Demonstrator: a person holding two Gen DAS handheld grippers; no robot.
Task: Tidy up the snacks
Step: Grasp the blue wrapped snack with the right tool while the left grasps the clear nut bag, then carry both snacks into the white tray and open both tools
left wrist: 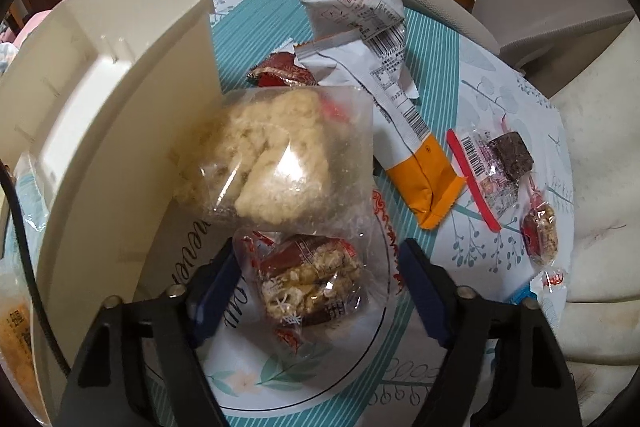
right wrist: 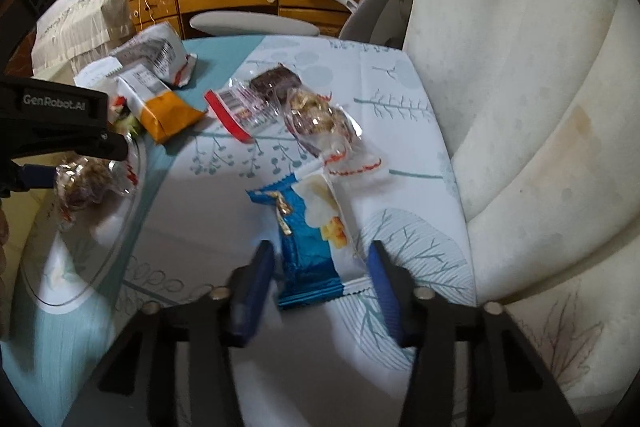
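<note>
Snacks on table; left gripper [left wrist: 318,277] open around nut bar [left wrist: 312,281], right gripper [right wrist: 320,267] open astride blue packet [right wrist: 308,259]

Your right gripper [right wrist: 320,279] straddling blue snack packet [right wrist: 308,259] on leaf-print tablecloth [right wrist: 404,115], blue pads [right wrist: 382,283] not pressing. Your left gripper [right wrist: 60,139] hovering over glass plate [right wrist: 100,267] holding nut bar [right wrist: 80,181].

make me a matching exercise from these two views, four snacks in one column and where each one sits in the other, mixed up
Things:
1. clear bag of pale puffed snack
2. blue foil snack packet
3. orange-ended white packet
4. dark brown cake square in clear wrapper

Places:
A. between the right hand-held gripper fingers
B. leaning against the cream plastic bin
C. beside the red strip
D. between the puffed bag and the cake

Pairs: 1-B, 2-A, 3-D, 4-C
</note>
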